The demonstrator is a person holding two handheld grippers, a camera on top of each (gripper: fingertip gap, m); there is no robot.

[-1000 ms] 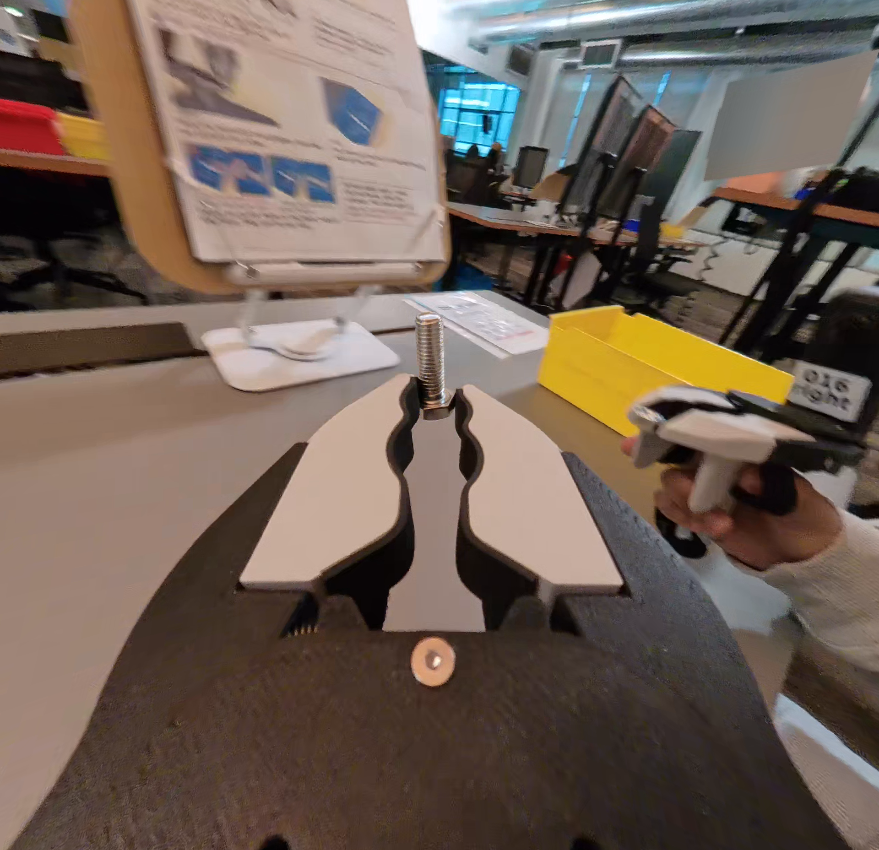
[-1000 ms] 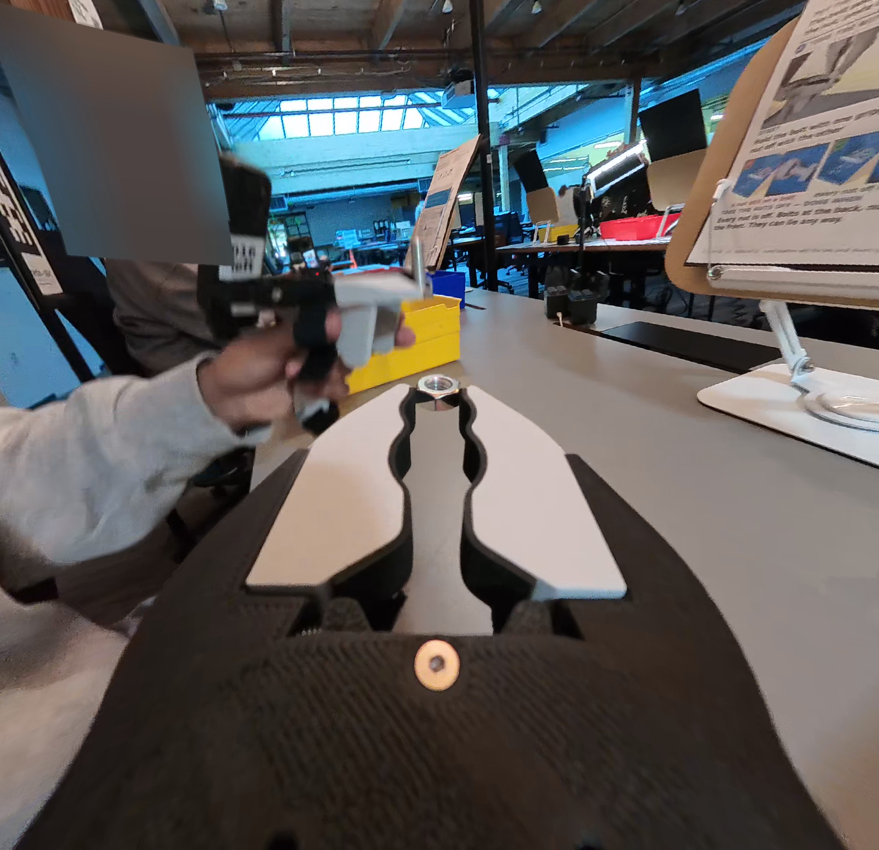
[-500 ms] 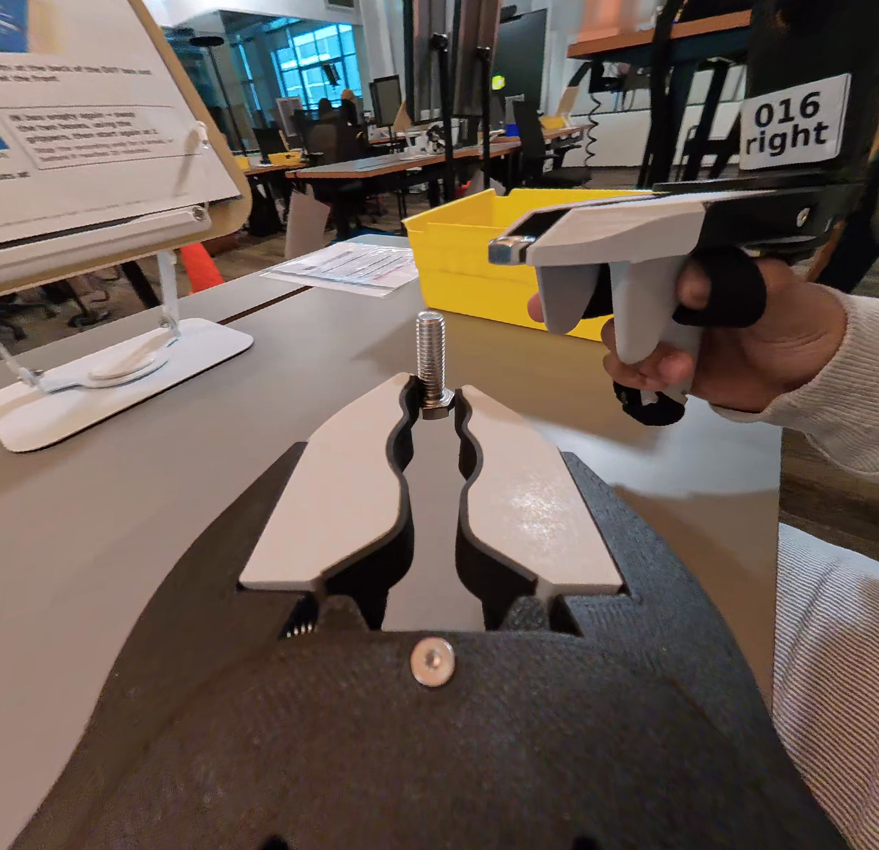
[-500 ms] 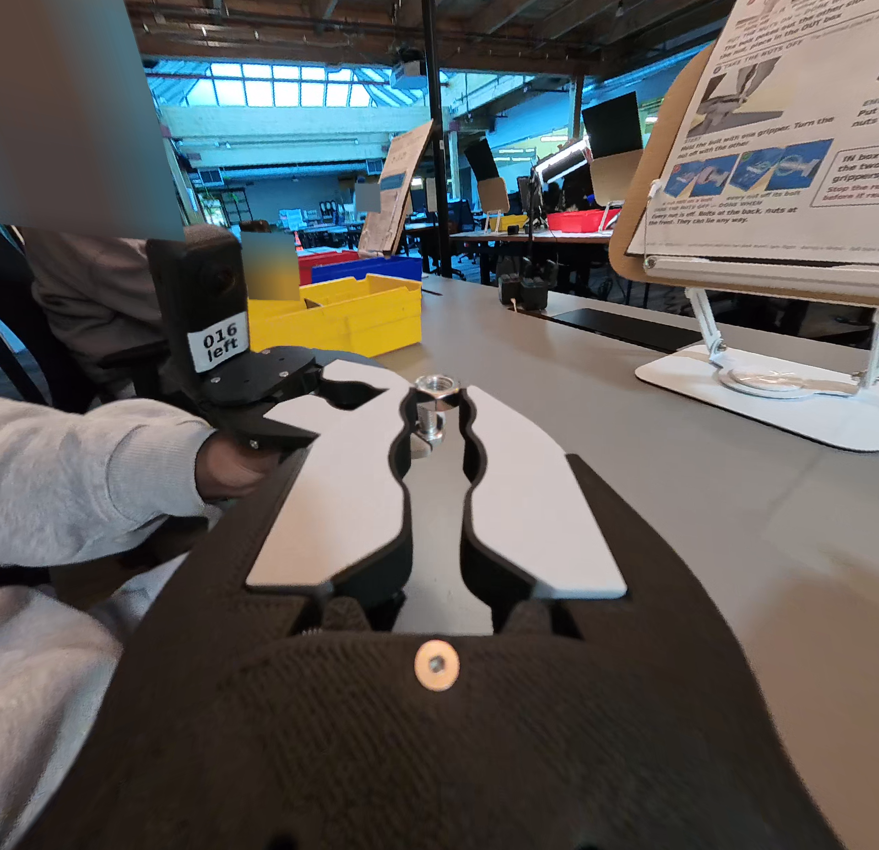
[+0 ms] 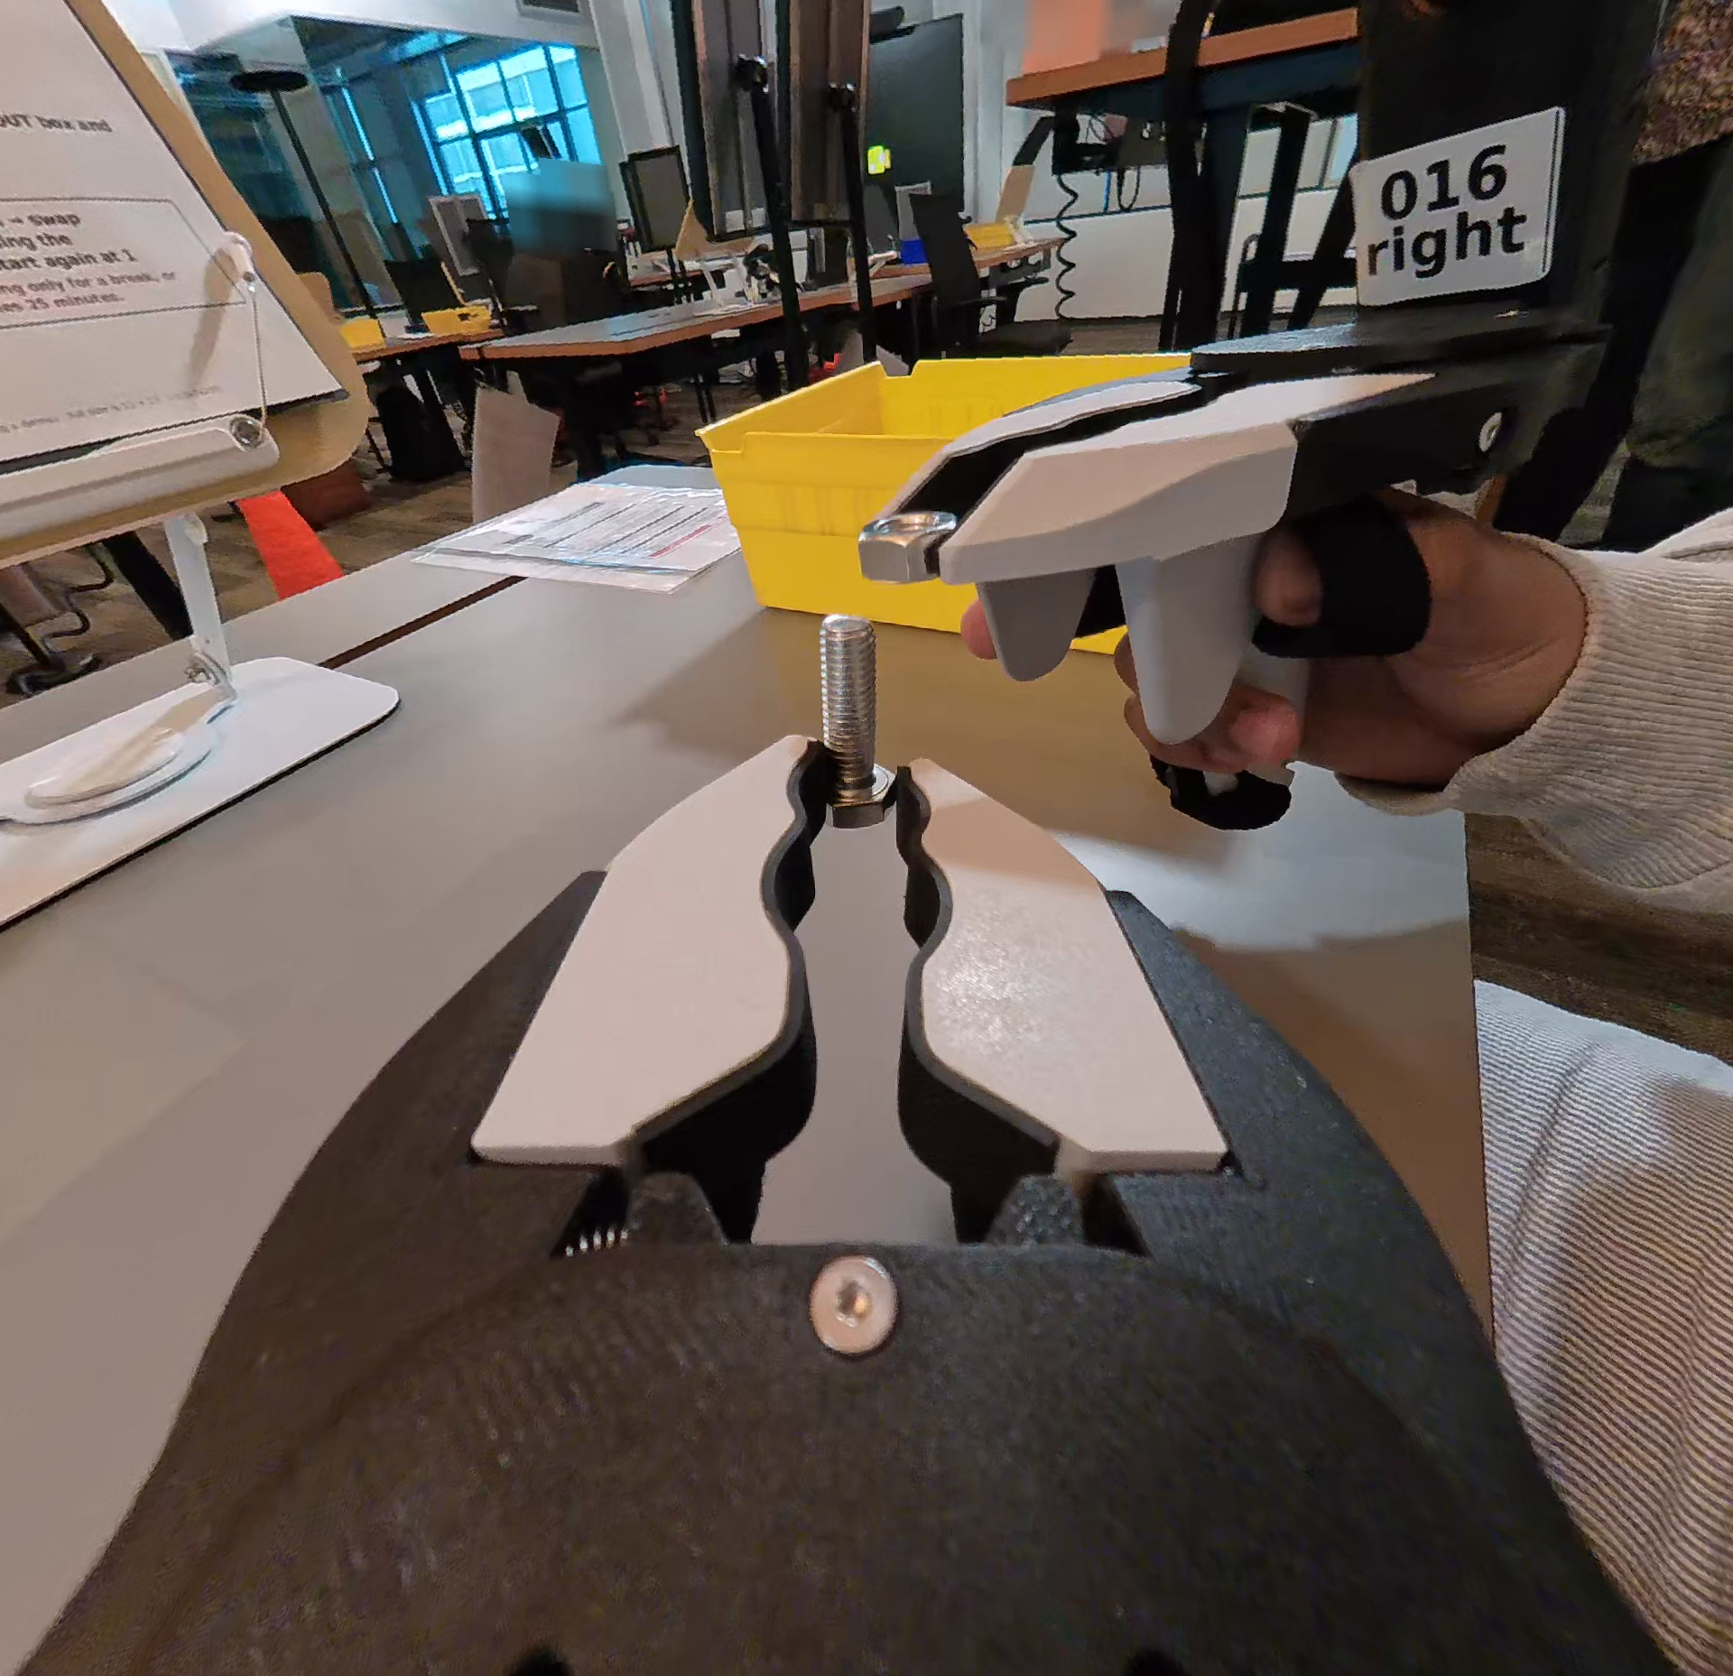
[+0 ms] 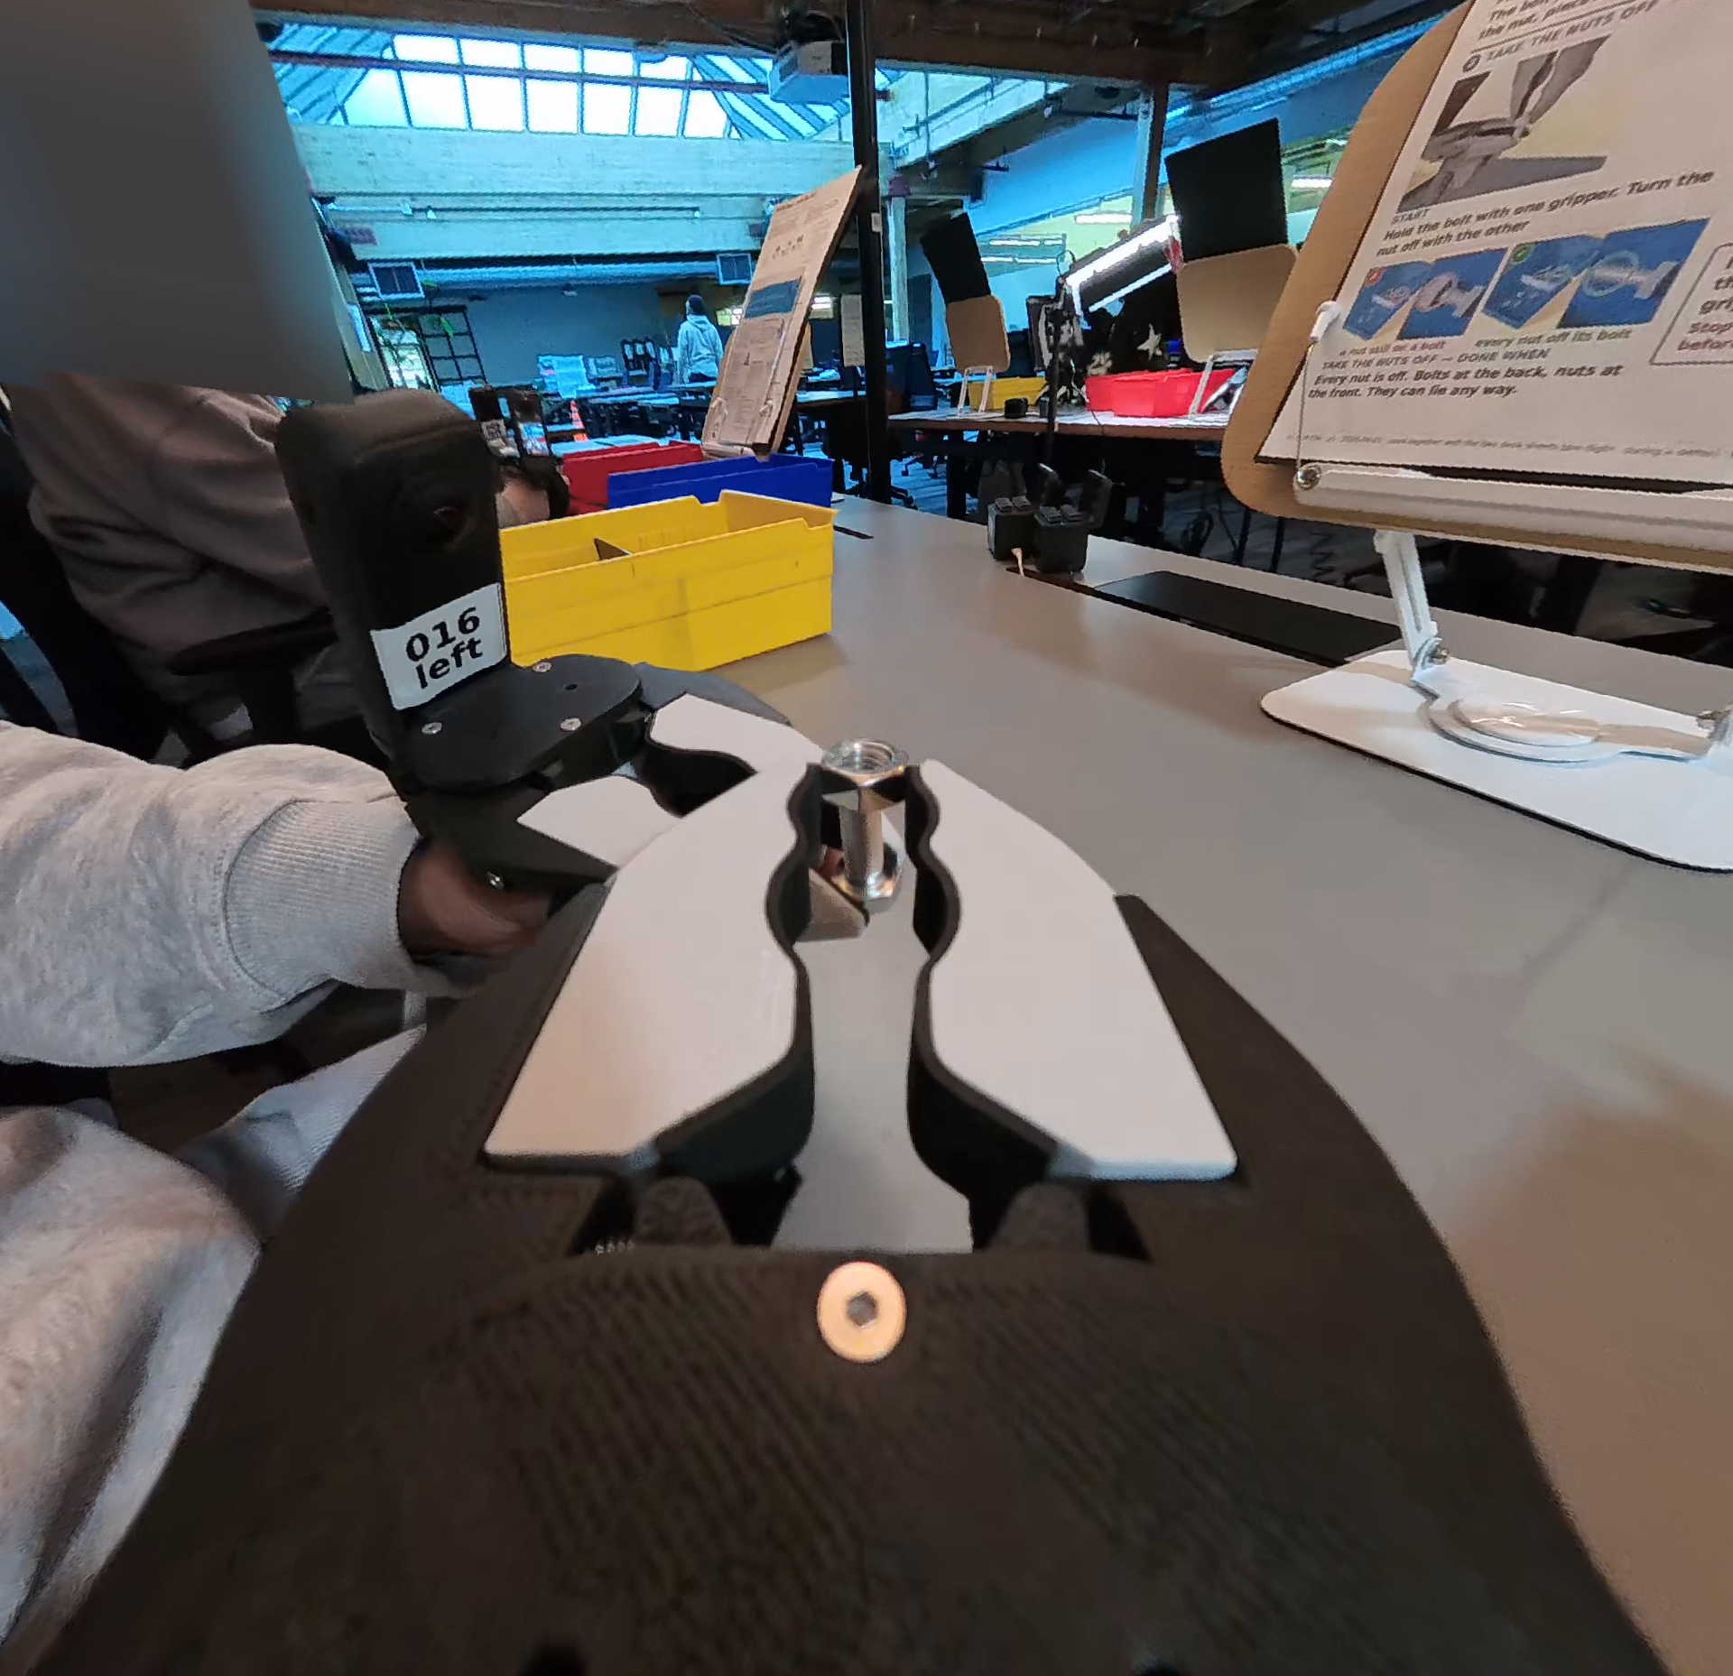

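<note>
My left gripper is shut on the hex head of a silver bolt, which stands upright with its threaded end up, above the grey table. My right gripper is shut on a silver hex nut. In the left wrist view the right gripper holds the nut level, just above and slightly right of the bolt's tip, apart from it. In the right wrist view the bolt shows right below the nut, with the left gripper under my fingers.
A yellow bin stands on the table behind the grippers; it also shows in the right wrist view. An instruction board on a white stand stands on the table. Papers lie beside the bin. A person's sleeves and hands hold both grippers. One gripper's finger ends stand about 4 cm off the other's.
The right gripper with the nut has moved in from the side to just above the bolt's tip. The left gripper has turned toward the yellow bin and still grips the bolt upright.
</note>
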